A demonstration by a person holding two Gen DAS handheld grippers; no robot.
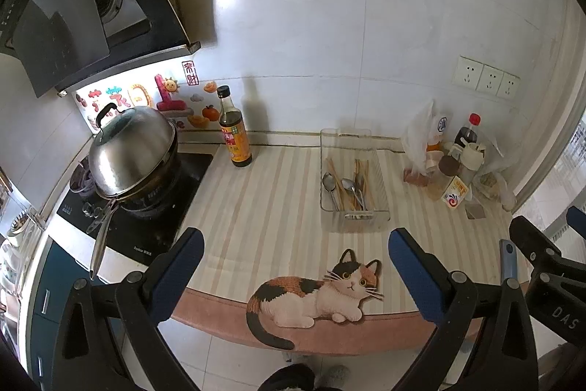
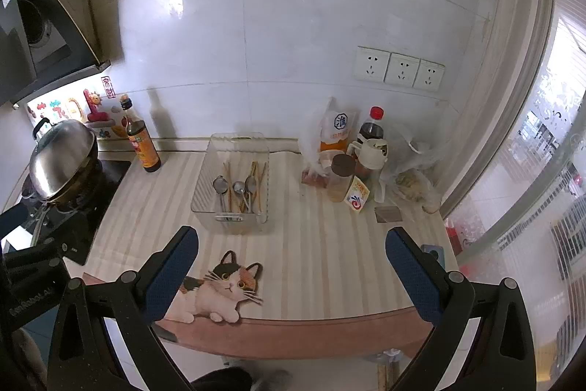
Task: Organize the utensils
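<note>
**Holding back from the counter: both grippers spread wide, utensils lying in the clear bin**

Surveying from large to small. The striped countertop carries the whole scene; a cat-shaped mat lies at its near edge. On the left side stands a lidded steel pot on the hob, with a dark sauce bottle just beside it. A cluster of condiment jars and bags sits on the right side, by the wall.

Between bottle and cluster stands the clear plastic bin. All utensils seen are inside it: three metal spoons with bowls toward the wall, lying among the wooden chopsticks, roughly parallel, overlapping. None is seen loose on the counter. That fits either a sort already made or a mixed lot awaiting sorting; the pictures do not settle which.

Left gripper and right gripper: jaws fully apart, nothing between them, both hanging over the near counter edge, well apart from the bin.

Handling judgement: spoons are light, stiff and smooth, likely to slip in padded fingers; best pinched across the handle near its middle. Chopsticks are lighter and thin, prone to roll; they should be taken mid-length, where one lies free of its neighbours. The bin looks thin-walled and light, and may slide if pushed.
</note>
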